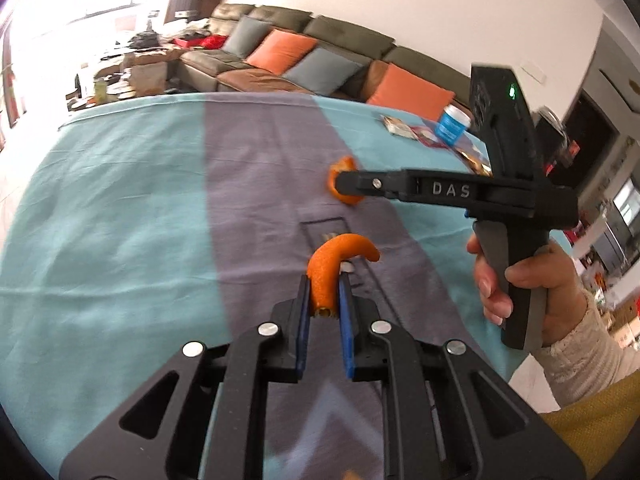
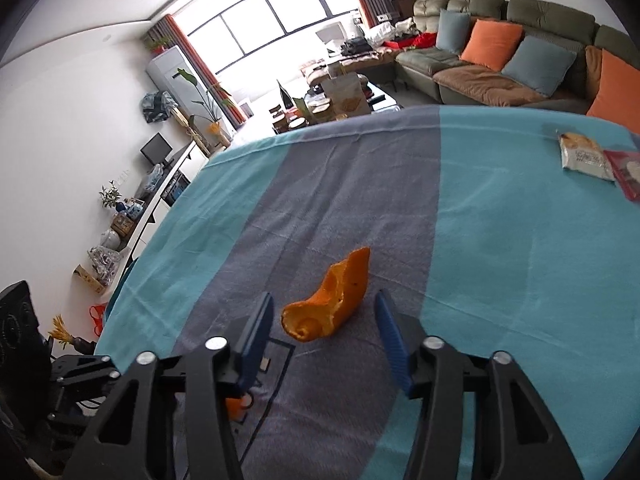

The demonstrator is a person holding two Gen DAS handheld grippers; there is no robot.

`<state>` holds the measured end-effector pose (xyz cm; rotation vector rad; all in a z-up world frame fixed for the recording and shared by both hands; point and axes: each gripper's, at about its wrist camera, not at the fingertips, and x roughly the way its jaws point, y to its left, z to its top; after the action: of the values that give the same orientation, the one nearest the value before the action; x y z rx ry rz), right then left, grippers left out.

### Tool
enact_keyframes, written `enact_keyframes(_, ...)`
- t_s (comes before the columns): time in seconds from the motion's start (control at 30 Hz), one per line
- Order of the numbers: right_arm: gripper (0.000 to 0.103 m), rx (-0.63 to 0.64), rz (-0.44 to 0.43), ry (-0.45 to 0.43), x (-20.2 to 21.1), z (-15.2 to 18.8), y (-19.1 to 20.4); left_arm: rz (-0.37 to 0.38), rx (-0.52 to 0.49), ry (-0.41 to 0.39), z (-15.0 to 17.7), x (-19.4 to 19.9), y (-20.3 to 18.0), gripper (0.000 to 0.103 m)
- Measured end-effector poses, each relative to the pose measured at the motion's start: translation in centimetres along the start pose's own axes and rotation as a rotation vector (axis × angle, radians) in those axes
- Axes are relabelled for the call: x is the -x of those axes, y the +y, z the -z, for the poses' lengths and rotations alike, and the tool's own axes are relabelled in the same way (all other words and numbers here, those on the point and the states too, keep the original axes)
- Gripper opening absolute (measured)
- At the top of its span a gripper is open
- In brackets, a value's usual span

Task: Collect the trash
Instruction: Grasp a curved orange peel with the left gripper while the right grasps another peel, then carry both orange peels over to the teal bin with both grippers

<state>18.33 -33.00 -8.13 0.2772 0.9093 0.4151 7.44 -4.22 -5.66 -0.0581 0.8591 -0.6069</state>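
Note:
A curled strip of orange peel (image 1: 340, 246) sticks up from between the blue pads of my left gripper (image 1: 325, 280), which is shut on it just above the striped cloth. A second, wider piece of orange peel (image 2: 332, 304) lies on the grey stripe. My right gripper (image 2: 324, 314) stands open around that piece, one blue pad on each side and neither touching it. In the left wrist view the right gripper (image 1: 345, 185) reaches in from the right, held by a hand (image 1: 532, 280), its tip over the second peel (image 1: 346, 164).
The table wears a teal and grey striped cloth (image 2: 500, 240). Snack wrappers (image 2: 584, 156) and a red packet (image 2: 628, 172) lie at its far right, near a blue tub (image 1: 452, 124). A sofa (image 2: 480, 76) with cushions stands beyond the far edge.

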Motion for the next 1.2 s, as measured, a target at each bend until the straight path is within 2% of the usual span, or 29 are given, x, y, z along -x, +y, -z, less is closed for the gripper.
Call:
enact_keyframes(0.07,0.037,-0.007,0.008,0.01,-0.4,0.1,0.0,-0.012,0.019,-0.013,0.3,0.8,1.0,0.013)
enact_keyframes(0.2,0.025,-0.023,0.017,0.009,-0.5,0.2,-0.3,-0.032,0.044,-0.022,0.8,1.6,1.9,0.013)
enact_keyframes(0.33,0.021,-0.028,0.013,0.005,-0.4,0.2,-0.3,-0.046,0.07,-0.029,1.3,2.4,3.2,0.013)
enact_keyframes(0.63,0.019,-0.022,-0.034,-0.014,0.5,0.2,0.6,-0.08,0.102,-0.057,1.5,3.9,4.3,0.013)
enact_keyframes(1.2,0.019,0.079,-0.167,-0.004,1.2,1.0,6.4,-0.133,0.157,-0.088,2.6,6.4,6.0,0.013)
